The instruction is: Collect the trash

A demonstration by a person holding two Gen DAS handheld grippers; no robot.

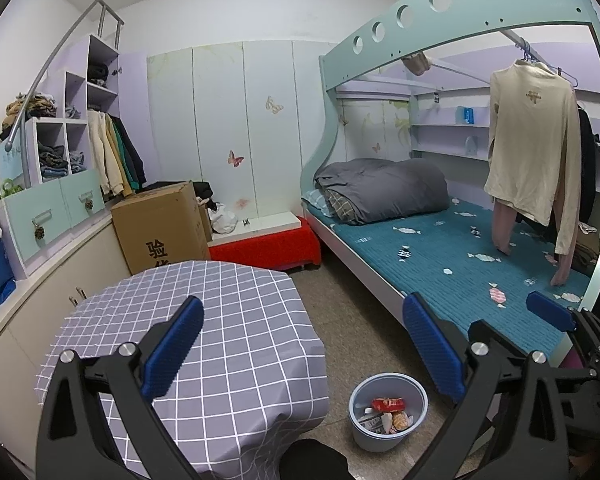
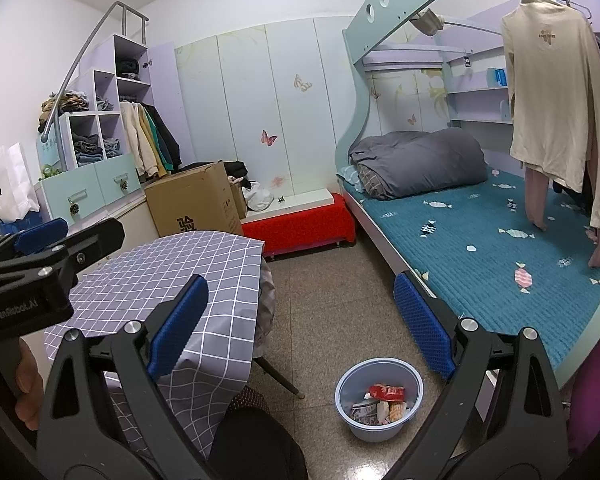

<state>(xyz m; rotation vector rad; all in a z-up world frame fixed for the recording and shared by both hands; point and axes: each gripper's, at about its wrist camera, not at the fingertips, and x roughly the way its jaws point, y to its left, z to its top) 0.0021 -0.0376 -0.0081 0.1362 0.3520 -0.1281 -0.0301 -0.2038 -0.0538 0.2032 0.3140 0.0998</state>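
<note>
Both tongs are hanging spread wide and carrying nothing: left tongs (image 1: 302, 344) over the near edge of the surface (image 1: 236, 320), right tongs (image 2: 300, 316) over the floor (image 2: 332, 280) between the surface and the bed (image 2: 480, 248). The task's thing, the trash (image 2: 384, 402), is already sitting in the bin (image 2: 414, 384) on the floor, just off the surface's near right corner and near the bed's edge. No loose trash is showing on the surface top or the floor, so the job is looking nearly or fully done, judging from this.

Risks:
- The bin is looking light, thin plastic, round, with an open flared rim; a tong or a knee (image 2: 256, 440) brushing it could be tipping it and spilling the wrappers.
- The wrappers are crinkly, glossy film and torn paper, piled loosely; they could be sliding out of the pads if regrasped.
- The checked cloth is draping loosely over the surface edges, soft and wrinkled; a tong could be snagging it and dragging it off.
- The thin angled leg (image 2: 278, 376) under the surface is standing close to the bin; bumping it could be shaking the surface.
- The floor is polished speckled tile, so the bin could be skidding.
- The blue pads (image 1: 432, 348) are textured rubber, decent for film.
</note>
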